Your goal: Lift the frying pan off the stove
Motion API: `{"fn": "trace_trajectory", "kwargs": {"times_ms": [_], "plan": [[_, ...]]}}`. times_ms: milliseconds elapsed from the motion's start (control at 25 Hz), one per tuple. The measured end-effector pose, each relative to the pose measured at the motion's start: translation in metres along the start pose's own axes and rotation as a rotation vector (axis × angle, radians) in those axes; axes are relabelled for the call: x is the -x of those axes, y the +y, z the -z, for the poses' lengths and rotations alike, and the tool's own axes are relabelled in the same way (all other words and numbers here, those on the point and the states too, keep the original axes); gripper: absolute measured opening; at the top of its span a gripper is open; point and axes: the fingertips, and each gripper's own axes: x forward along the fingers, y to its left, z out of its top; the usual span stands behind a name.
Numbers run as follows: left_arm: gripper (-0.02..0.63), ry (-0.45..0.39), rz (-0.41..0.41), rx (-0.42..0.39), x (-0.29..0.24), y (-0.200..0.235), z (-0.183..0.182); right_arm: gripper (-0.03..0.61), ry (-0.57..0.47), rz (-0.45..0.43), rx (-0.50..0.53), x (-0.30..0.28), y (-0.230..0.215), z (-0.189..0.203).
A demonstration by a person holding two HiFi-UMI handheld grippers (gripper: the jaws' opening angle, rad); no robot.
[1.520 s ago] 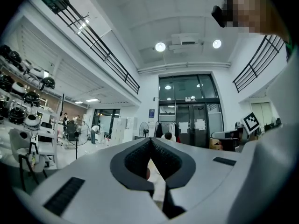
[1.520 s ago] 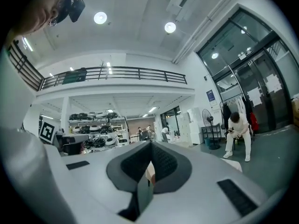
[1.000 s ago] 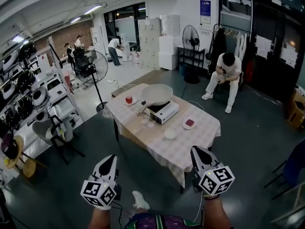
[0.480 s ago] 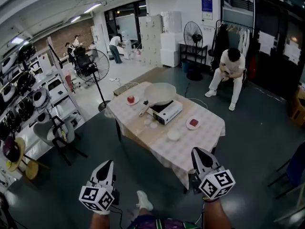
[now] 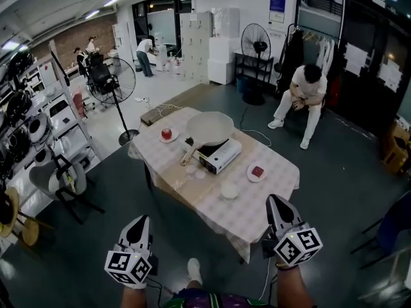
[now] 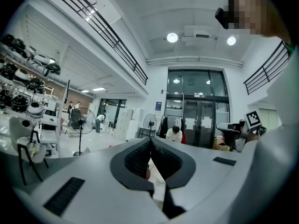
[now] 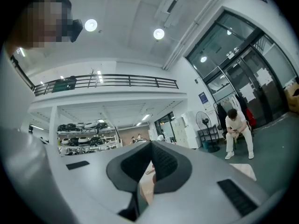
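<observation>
Low in the head view, the left gripper (image 5: 142, 222) and the right gripper (image 5: 275, 201) are both clenched with nothing between the jaws (each gripper view shows the ribbed pads pressed together). Each one carries a cube with black-and-white square markers; no letters can be read there. Ahead stands the table with a pale checked cloth (image 5: 257, 204). On its far half the cream round frying pan with a wooden handle (image 5: 209, 127) sits on the white portable stove (image 5: 221, 156), well apart from both grippers and between them in direction, its handle pointing near-left. On the far wall hangs a blue poster (image 5: 277, 5), with print too small to read.
</observation>
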Motion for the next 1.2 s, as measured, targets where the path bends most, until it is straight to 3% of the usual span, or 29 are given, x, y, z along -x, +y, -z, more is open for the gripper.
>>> {"fn": "trace_trajectory", "kwargs": {"times_ms": [320, 480, 800, 960, 1200], "plan": [[0.023, -0.029, 0.100, -0.008, -0.120, 0.068, -0.037, 0.005, -0.018, 0.027, 0.067, -0.125, -0.003, -0.023], [0.023, -0.014, 0.181, 0.001, -0.166, 0.100, -0.046, 0.003, 0.002, 0.032, 0.218, -0.179, -0.001, -0.021], [0.023, 0.016, 0.214, 0.016, -0.243, 0.152, -0.031, 0.000, 0.046, 0.040, 0.315, -0.241, -0.019, -0.004], [0.023, 0.027, 0.235, 0.029, -0.267, 0.155, -0.026, 0.003, 0.066, 0.037, 0.283, -0.256, -0.023, 0.003], [0.035, 0.096, 0.303, 0.020, -0.321, 0.124, -0.026, 0.005, 0.074, -0.015, 0.248, -0.289, -0.047, -0.001]]}}
